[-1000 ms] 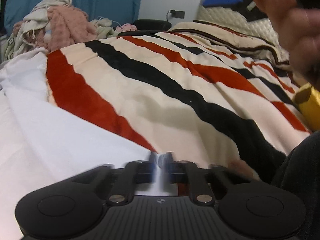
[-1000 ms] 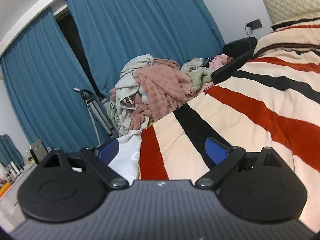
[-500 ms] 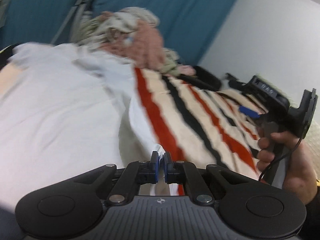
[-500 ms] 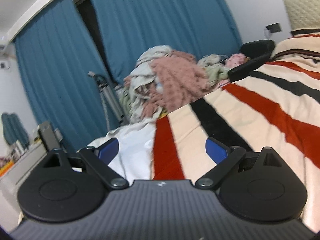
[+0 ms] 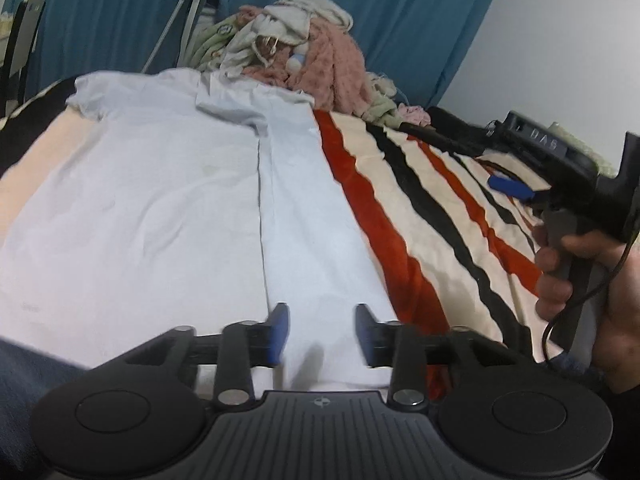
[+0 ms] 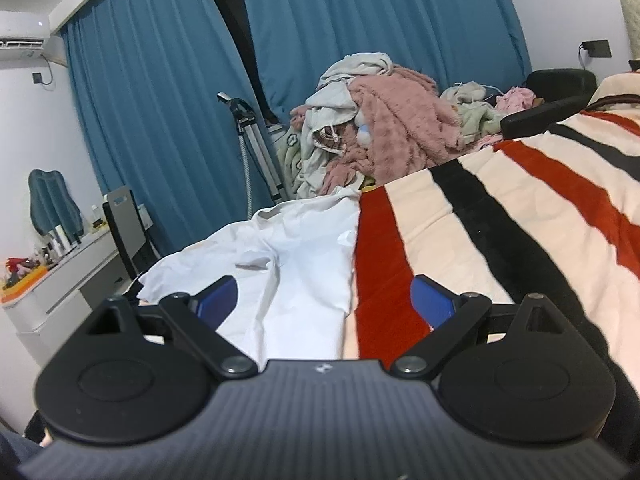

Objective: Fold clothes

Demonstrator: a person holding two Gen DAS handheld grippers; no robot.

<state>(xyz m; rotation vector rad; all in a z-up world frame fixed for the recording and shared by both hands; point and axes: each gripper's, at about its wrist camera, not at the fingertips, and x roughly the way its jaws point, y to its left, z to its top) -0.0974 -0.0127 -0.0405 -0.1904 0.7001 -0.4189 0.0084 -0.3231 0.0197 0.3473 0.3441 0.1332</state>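
Note:
A white shirt lies flat on the striped blanket, its right side folded inward with the fold's edge running down the middle. My left gripper is open and empty just above the shirt's near hem. My right gripper is open and empty, held in the air over the shirt's right edge and the blanket. In the left wrist view the right gripper shows at the right, held in a hand.
A pile of pink, cream and green clothes lies at the bed's far end before blue curtains. A black chair stands at the back right. A white desk with small items stands at the left.
My left gripper was shut on the shirt's edge, carried it leftward across the shirt and has let go, open now. The right gripper stayed open and shifted a little.

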